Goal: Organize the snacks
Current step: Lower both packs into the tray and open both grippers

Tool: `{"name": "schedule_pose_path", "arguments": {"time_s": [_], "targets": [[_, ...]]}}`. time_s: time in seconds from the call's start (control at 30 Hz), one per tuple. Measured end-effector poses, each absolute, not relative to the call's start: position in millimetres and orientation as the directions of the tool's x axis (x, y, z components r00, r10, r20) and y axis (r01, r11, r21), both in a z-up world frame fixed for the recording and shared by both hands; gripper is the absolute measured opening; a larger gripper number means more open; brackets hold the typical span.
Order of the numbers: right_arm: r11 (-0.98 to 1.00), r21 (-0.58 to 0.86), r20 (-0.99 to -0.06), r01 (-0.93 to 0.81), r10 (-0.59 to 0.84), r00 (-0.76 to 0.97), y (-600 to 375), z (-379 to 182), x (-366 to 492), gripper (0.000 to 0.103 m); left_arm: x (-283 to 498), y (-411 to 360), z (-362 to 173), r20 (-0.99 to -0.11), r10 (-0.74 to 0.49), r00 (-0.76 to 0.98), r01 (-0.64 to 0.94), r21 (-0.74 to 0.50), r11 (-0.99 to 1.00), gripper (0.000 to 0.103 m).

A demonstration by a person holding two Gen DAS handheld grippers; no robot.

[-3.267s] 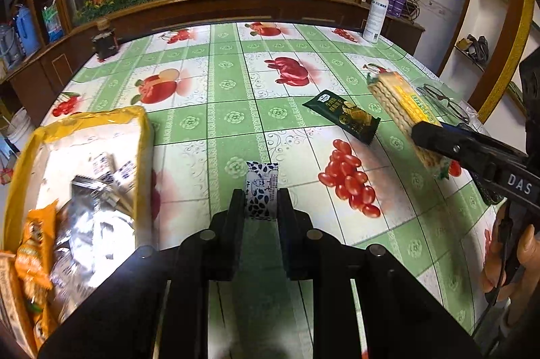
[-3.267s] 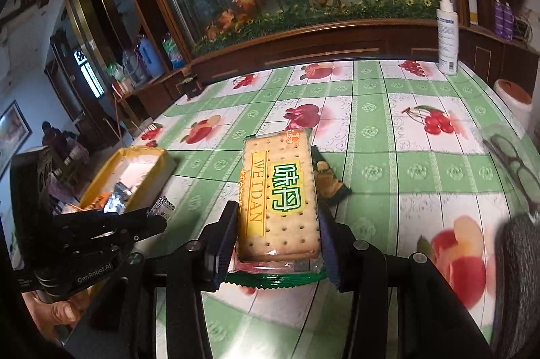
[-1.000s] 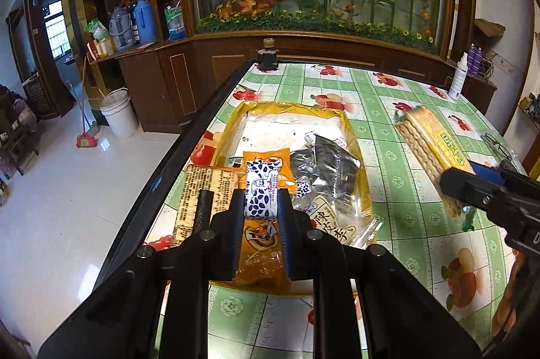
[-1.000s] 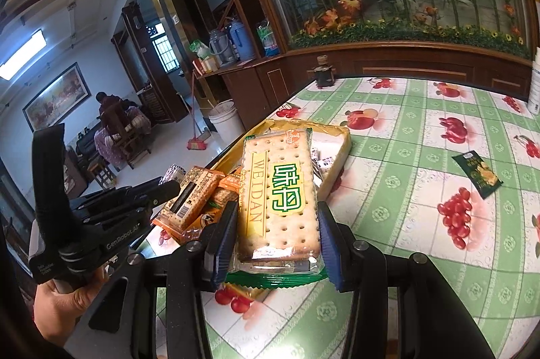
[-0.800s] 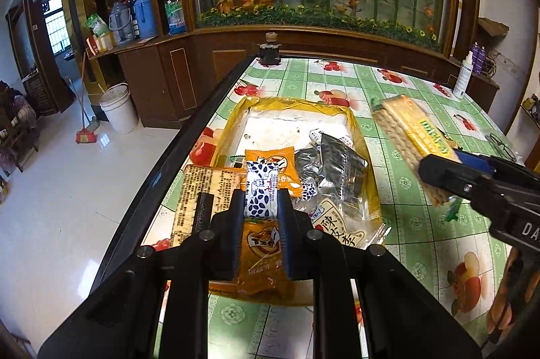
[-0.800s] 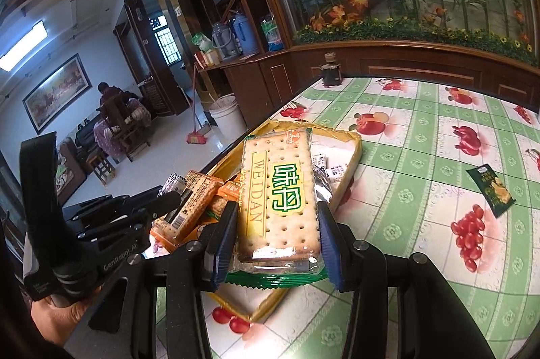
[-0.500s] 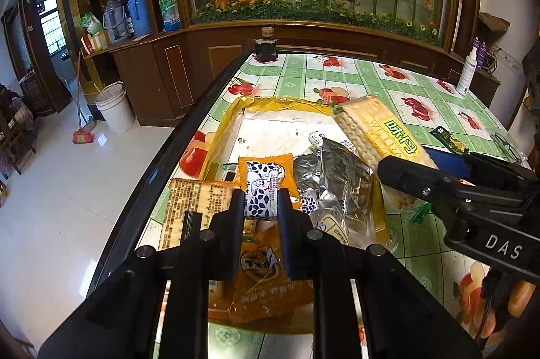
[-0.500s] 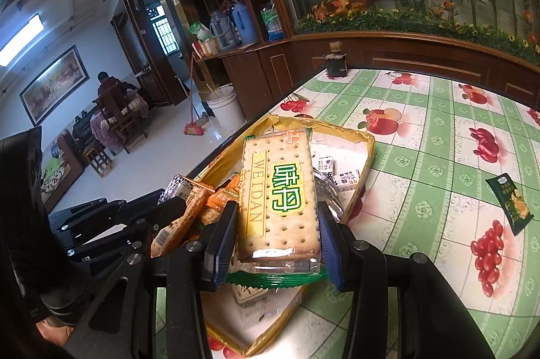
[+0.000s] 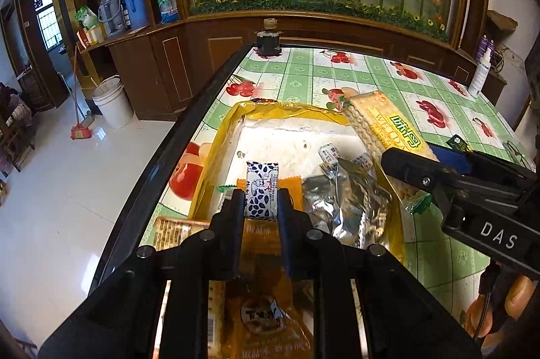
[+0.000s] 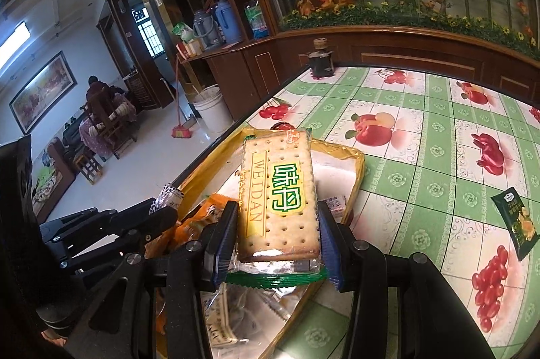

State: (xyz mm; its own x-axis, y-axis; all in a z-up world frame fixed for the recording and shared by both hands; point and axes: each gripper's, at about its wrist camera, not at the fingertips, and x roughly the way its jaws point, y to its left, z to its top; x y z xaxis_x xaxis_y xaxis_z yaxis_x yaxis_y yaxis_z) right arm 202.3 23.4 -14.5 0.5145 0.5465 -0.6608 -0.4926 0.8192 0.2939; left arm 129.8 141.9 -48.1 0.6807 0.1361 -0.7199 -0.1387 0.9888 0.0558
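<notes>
The table (image 9: pixel 371 78) in its green fruit-print cloth runs along a dark left edge above open white floor. Near that edge sits the yellow tray (image 9: pixel 216 153), its far half bare, its near half heaped with packets. Over it, the right gripper (image 10: pixel 276 234) clamps the cracker pack (image 10: pixel 278 193), and the left gripper (image 9: pixel 261 207) pinches a small blue-and-white candy (image 9: pixel 261 190).

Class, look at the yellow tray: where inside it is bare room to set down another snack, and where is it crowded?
The yellow tray has a bare white patch at its far end, bordered by the far rim and the left wall, beyond the small candy. The near half is crowded: silver packet, orange packet. The cracker pack hangs over its right side.
</notes>
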Motion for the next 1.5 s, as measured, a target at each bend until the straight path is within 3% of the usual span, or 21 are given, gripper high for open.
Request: {"name": "schedule_pose_path", "arguments": {"time_s": [0.57,1.37,1.43,1.5], "targets": [[0.832,0.282,-0.703,-0.477,0.518,0.487,39,-36,246,0.046,185,133,-64,-0.760,0.133,0.636,-0.112,0.080,0.991,0.016],[0.825,0.256,-0.717,-0.504,0.512,0.474,51,-44,254,0.049,199,142,-72,-0.753,0.176,0.634,-0.147,0.107,0.983,0.017],[0.819,0.264,-0.710,-0.509,0.522,0.472,51,-43,255,0.049,199,142,-71,-0.756,0.176,0.631,-0.148,0.105,0.983,0.020],[0.819,0.258,-0.706,-0.513,0.522,0.478,51,-41,254,0.049,199,141,-71,-0.754,0.188,0.629,-0.154,0.116,0.981,0.031]]}}
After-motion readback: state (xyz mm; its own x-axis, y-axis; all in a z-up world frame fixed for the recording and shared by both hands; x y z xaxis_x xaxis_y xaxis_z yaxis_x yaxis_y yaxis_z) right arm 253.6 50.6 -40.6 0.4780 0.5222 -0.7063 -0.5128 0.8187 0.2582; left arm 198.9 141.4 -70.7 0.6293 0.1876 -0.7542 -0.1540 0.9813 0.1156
